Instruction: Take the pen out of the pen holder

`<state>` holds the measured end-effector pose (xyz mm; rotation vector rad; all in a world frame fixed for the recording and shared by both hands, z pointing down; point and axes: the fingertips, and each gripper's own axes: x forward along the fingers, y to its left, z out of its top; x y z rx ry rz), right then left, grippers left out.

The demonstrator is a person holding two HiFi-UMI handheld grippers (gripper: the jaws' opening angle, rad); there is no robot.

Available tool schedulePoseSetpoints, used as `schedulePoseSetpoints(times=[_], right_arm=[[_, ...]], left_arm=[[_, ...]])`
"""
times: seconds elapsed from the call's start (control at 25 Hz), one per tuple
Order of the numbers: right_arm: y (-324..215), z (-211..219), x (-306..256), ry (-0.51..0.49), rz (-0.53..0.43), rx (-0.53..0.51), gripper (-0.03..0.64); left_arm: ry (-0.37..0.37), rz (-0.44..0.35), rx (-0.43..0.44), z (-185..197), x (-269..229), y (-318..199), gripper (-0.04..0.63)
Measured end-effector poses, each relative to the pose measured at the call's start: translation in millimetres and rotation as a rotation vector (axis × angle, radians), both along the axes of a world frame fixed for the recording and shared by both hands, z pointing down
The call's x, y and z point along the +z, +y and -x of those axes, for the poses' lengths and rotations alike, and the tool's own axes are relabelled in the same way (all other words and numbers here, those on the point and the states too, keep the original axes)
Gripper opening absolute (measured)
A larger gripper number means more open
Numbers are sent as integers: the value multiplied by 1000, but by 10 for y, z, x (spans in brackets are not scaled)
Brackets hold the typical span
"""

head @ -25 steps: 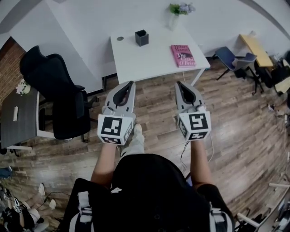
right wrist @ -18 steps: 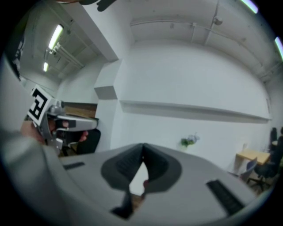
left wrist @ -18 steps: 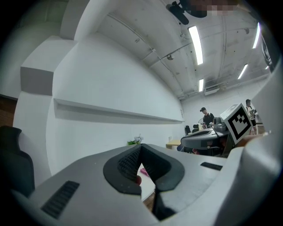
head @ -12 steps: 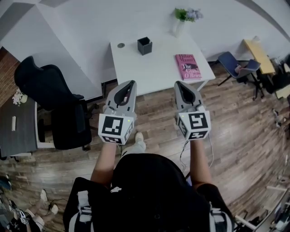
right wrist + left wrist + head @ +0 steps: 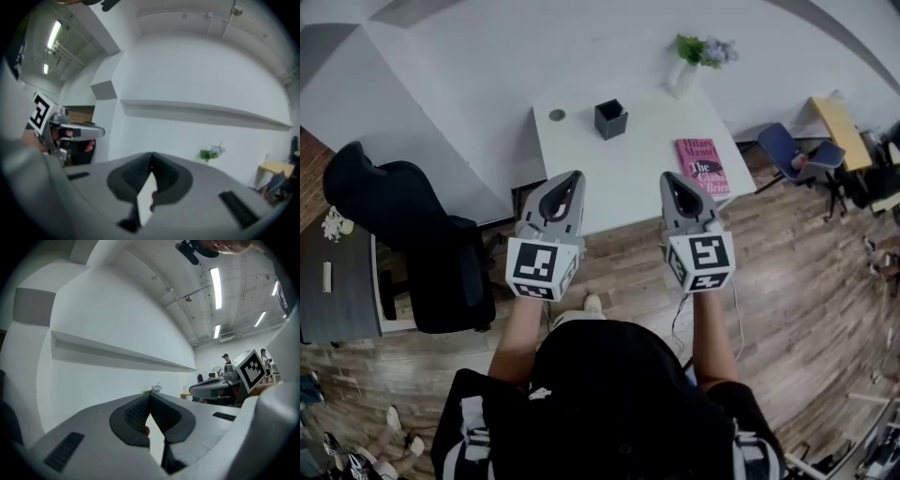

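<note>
A small dark square pen holder (image 5: 610, 119) stands on the white table (image 5: 628, 178) ahead of me; no pen shows in it from here. My left gripper (image 5: 573, 175) and right gripper (image 5: 668, 176) are held side by side at the table's near edge, well short of the holder. Both have their jaws closed tip to tip with nothing between them. In the left gripper view my left gripper (image 5: 150, 396) points level at the white wall, and the right gripper (image 5: 151, 154) does the same in its own view.
A pink book (image 5: 704, 165) lies on the table's right side and a vase of flowers (image 5: 689, 58) stands at its back edge. A black office chair (image 5: 412, 234) is to the left, a blue chair (image 5: 787, 150) to the right. A small round disc (image 5: 557, 114) lies near the holder.
I have walked toward the table: it has come closer and the gripper tips now reach over its near edge. Both grippers stay shut and side by side.
</note>
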<state>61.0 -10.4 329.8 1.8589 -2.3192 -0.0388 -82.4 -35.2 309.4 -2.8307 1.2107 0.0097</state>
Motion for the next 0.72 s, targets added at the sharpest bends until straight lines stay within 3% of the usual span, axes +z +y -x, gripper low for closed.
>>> schedulePoseSetpoints(times=[0.36,0.72], right_arm=[[-606,26,126,9,21,22,34],[-960,-130,273,17,60,26,33]], left_arm=[[9,30,23,2,147,-640,20],[-14,62,34,-175,301,-947,20]])
